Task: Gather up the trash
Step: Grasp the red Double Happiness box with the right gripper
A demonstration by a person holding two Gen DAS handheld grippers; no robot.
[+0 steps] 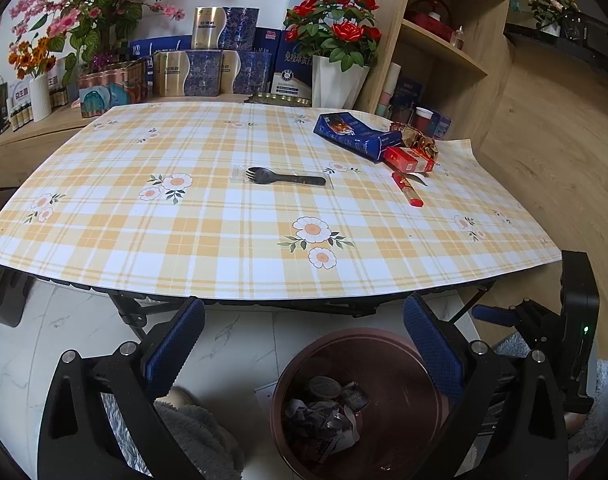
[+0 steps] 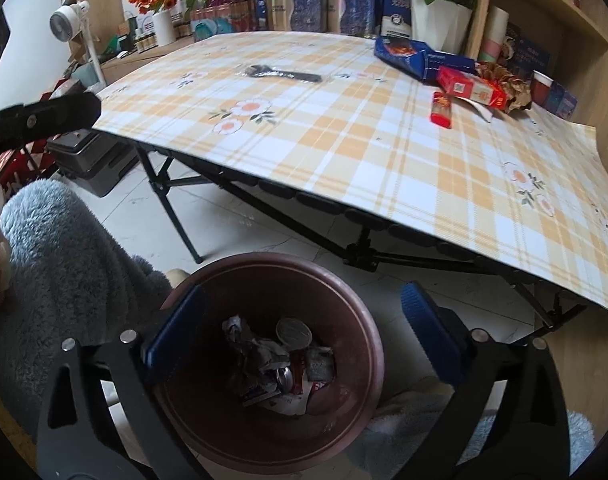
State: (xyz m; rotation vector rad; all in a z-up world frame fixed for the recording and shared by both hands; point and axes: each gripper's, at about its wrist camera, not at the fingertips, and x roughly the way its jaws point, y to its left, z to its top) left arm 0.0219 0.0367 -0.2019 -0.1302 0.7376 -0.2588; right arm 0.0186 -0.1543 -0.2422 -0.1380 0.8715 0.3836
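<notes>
Left wrist view
Left gripper (image 1: 304, 344): jaws stand wide apart, nothing between the ribbed blue pads.
Bin (image 1: 404, 344): round, brown, smooth wall, on the floor below the table edge; crumpled wrappers (image 1: 324, 416) lie at its bottom.
Table (image 1: 224, 240): folding black frame, glossy cloth with orange plaid and printed daisies.
Trash on table: black plastic fork (image 1: 284, 177) in clear film, near the middle; blue carton (image 1: 354, 134), red box (image 1: 408, 159) and red tube (image 1: 407, 189) at the far right side.
Room: white marble-like tiles, wooden shelves, red roses (image 1: 336, 24) in a white pot.
Writing: boxes behind carry print too small to read.

Right wrist view
Right gripper (image 2: 304, 340): jaws spread fully and empty, over the bin.
Sleeve (image 2: 56, 248): grey-blue, fluffy.
</notes>
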